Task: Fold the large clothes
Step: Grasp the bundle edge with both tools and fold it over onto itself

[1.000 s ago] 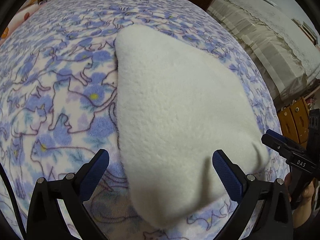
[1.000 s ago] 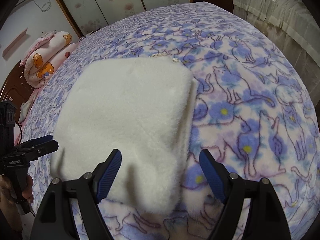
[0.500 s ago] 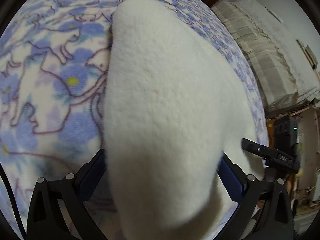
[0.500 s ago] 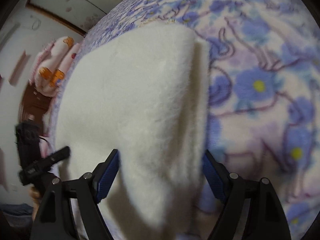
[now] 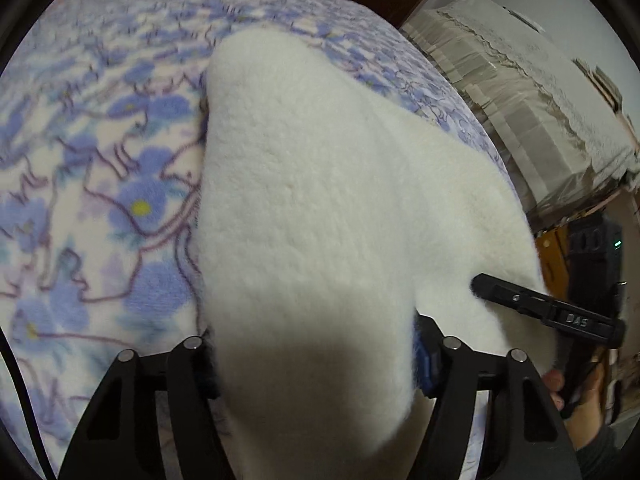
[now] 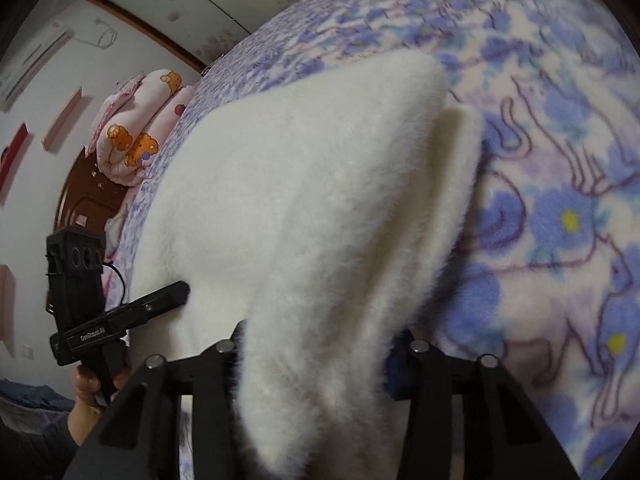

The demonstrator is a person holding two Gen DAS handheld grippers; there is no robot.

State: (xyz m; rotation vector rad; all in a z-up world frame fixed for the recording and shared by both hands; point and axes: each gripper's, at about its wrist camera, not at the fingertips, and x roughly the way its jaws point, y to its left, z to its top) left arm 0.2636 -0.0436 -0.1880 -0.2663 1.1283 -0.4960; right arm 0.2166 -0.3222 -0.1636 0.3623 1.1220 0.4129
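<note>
Now both grippers, left (image 5: 314, 364) and right (image 6: 314, 364), are closing on the plush white garment's (image 5: 320, 200) near edge.

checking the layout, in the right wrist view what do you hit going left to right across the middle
left claw held in a hand → white fluffy garment → cat-print blanket

Cat-print blanket (image 5: 100, 200), pink bear quilt (image 6: 136, 136), perhaps lace-covered furniture (image 5: 532, 92).
</note>
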